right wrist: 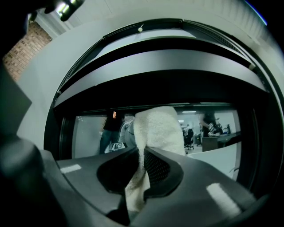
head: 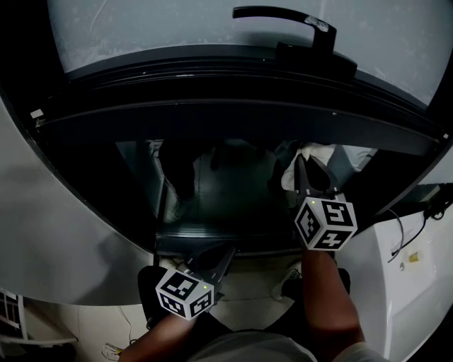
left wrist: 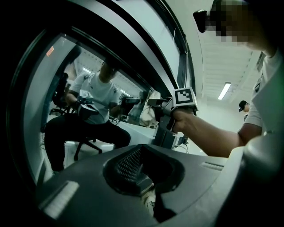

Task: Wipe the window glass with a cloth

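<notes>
Your right tool (head: 311, 185) clamps the cloth (right wrist: 157, 126), window glass (right wrist: 88, 133) at its 12 o'clock; left tool (head: 212, 261), jaws together and empty, is farther off.

Ahead and left of the left jaws, a person in a white shirt (left wrist: 93, 95) sits on an office chair (left wrist: 85, 144); a ceiling light (left wrist: 224, 91) glows up to the right. Far beyond the right jaws is a black handle (head: 283, 15), with a brick wall (right wrist: 24, 48) up to their left.
</notes>
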{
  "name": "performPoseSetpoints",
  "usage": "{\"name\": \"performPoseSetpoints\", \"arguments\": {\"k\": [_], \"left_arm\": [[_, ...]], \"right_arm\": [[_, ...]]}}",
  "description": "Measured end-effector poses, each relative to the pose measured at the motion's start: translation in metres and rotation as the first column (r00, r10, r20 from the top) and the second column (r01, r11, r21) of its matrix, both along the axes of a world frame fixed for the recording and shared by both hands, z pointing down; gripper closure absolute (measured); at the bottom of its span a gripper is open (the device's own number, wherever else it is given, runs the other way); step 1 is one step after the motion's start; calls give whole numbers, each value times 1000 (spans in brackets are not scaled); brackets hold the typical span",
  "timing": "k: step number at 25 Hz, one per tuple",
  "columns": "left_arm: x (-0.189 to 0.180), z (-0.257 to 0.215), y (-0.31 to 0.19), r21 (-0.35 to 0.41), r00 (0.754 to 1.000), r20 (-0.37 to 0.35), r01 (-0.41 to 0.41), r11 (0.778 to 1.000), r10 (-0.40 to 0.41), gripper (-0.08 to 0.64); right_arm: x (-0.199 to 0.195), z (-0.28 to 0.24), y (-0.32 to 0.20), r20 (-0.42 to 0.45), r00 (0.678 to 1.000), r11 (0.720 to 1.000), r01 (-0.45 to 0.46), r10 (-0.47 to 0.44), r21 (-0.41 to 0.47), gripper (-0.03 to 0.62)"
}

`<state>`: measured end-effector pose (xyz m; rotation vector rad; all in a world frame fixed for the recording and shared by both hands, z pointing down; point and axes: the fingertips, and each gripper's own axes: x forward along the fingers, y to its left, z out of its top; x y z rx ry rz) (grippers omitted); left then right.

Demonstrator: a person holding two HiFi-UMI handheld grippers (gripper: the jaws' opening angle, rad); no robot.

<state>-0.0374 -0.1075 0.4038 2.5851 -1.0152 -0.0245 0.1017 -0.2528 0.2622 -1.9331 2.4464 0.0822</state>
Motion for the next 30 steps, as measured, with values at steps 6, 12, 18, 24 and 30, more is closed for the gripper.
{"name": "performPoseSetpoints", "arguments": {"k": [6,12,18,24,30], "left_arm": [[-10,0,5,0,1000,-13,12,1000,-12,543],[-24,2,7,-2,1000,-17,26,1000,-26,543],[-36,5,9,-11,999,-23,48,999,-48,543],[-44,7,10,-18,998,-21,56,998,-56,543],[-54,8,13,-20,997,-4,72,997,-72,543]], "right_arm": [[-26,1,1,-5,1000,1000,27,-27,-1,552],[-53,1,2,-4,999,999,46,-46,6,552],[-71,1,3,14,997,997,75,-75,7,552],[-88,1,4,16,995,995,94,-94,17,552],[-98,0,4,29,995,995,91,-92,32,552]]}}
